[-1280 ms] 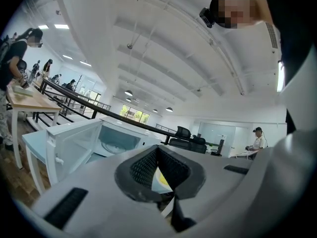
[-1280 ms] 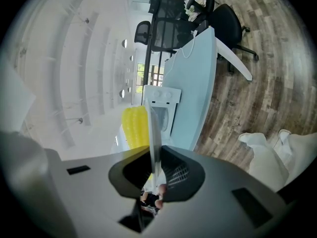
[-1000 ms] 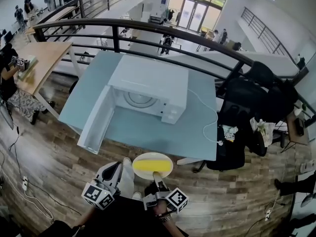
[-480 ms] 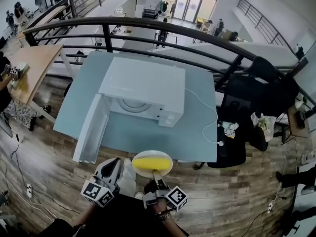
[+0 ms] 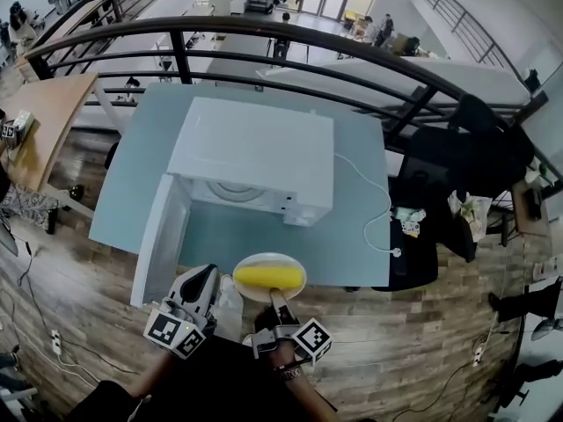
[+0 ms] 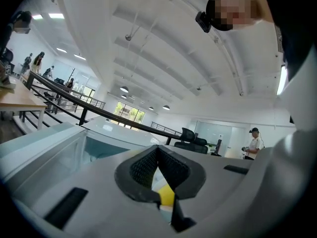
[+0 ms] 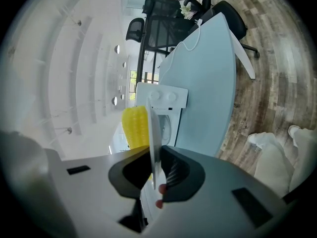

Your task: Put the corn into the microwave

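A yellow corn cob lies on a white plate held over the front edge of the pale blue table. My right gripper is shut on the plate's near rim. In the right gripper view the plate stands edge-on between the jaws of that gripper, with the corn on its left face. The white microwave stands on the table, its door swung open to the left. My left gripper is shut and empty, just left of the plate.
A white power cable runs from the microwave to the table's right edge. A black railing crosses behind the table. Black office chairs stand to the right, a wooden desk to the left. Wood flooring lies below.
I have come closer to the table. The plate with the corn now reaches over the table's front edge, nearer the open microwave. Both grippers keep their hold and spacing.
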